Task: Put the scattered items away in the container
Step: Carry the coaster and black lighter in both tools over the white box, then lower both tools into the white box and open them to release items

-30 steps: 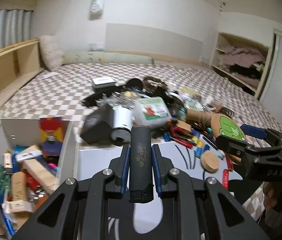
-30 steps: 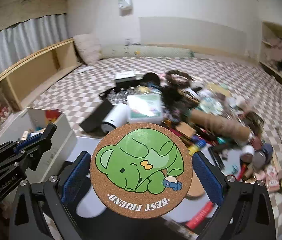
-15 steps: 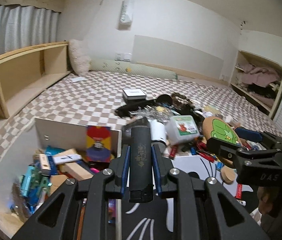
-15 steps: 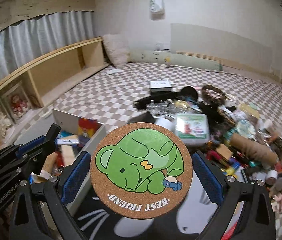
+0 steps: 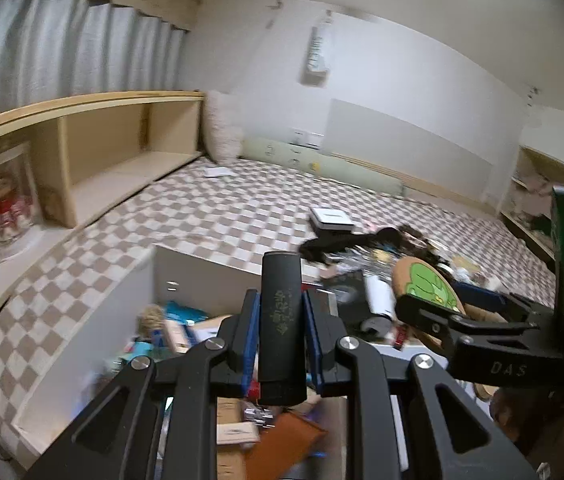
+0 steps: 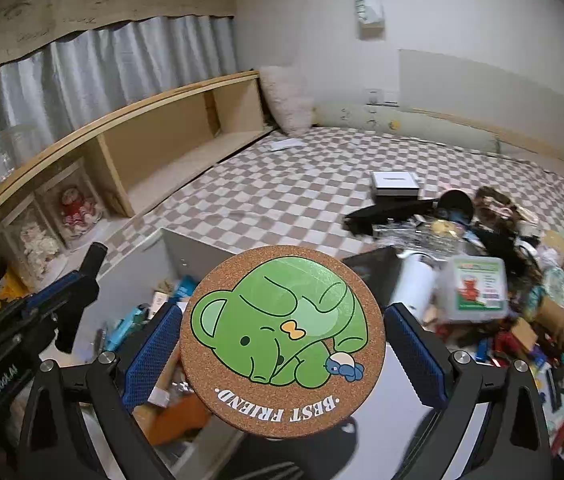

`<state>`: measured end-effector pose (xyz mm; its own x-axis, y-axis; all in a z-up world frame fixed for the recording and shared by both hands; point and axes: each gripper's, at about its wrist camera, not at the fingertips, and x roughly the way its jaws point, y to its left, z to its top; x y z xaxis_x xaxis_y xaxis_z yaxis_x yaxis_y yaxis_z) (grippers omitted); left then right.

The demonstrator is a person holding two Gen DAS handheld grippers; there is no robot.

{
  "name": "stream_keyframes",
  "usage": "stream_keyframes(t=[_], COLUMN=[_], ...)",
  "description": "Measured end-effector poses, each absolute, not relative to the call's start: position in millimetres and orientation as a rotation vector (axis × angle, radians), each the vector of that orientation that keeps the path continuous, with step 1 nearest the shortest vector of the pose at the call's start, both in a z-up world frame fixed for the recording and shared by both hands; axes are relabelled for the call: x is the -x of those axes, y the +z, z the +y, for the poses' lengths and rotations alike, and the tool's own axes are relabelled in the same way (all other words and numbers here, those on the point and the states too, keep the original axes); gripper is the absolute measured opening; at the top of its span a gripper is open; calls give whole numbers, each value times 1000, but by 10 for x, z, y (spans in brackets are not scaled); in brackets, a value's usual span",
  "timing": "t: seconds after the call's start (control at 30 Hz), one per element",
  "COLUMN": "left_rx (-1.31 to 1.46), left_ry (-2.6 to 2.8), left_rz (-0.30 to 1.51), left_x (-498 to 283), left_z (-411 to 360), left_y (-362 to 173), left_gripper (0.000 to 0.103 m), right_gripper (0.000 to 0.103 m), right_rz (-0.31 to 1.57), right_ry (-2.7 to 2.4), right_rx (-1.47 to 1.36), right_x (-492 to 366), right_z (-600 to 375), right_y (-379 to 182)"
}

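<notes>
My left gripper (image 5: 281, 324) is shut on a black oblong case with gold lettering (image 5: 281, 312), held above the white container (image 5: 185, 268), which holds several small items. My right gripper (image 6: 282, 344) is shut on a round cork coaster with a green elephant and "BEST FRIEND" (image 6: 282, 340), held over the container's right edge (image 6: 189, 244). The coaster and right gripper also show in the left wrist view (image 5: 428, 284). The left gripper shows at the left of the right wrist view (image 6: 61, 300). A pile of scattered items (image 6: 482, 280) lies to the right on the checkered bed.
A wooden shelf (image 6: 161, 140) with a doll in a case (image 6: 75, 208) runs along the left. A white box (image 6: 396, 184) lies on the checkered cover behind the pile. A bolster (image 5: 322, 164) and pillow lie at the far wall.
Both grippers have swung left with their items, from over the pile to over the container. The container now lies right below the fingers.
</notes>
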<state>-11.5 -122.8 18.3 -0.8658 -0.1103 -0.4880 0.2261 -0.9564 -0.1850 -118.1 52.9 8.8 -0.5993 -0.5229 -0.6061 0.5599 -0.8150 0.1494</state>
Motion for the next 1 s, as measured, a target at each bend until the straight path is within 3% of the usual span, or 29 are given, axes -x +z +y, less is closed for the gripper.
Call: stream_keyframes(t=[0.83,0.87,0.9,0.93,1.0], left_rx=[-831,-835,-836,-833,-825], left_ry=[-2636,-2631,-2628,-2628,-2630], left_rz=[451,459,465,466,467], left_x=[112,119,122,123,125], left_z=[-2018,-2026,-2030,-2028,-2021], left_y=[-239,-249,-253,-253,-253], left_gripper=[21,25,39,47,53], right_gripper=[101,101,101,101,101], right_rz=[100,95,88,84,83], right_ry=[-2224,-2218,-2211,-2206,-2204], right_rx=[-986,-990,-995,-998,-999], right_x=[1362,1373,1386,1394,1404], right_z=[-409,-409,-410,-410,-418], right_y=[-424,-439,-456,-468,-481])
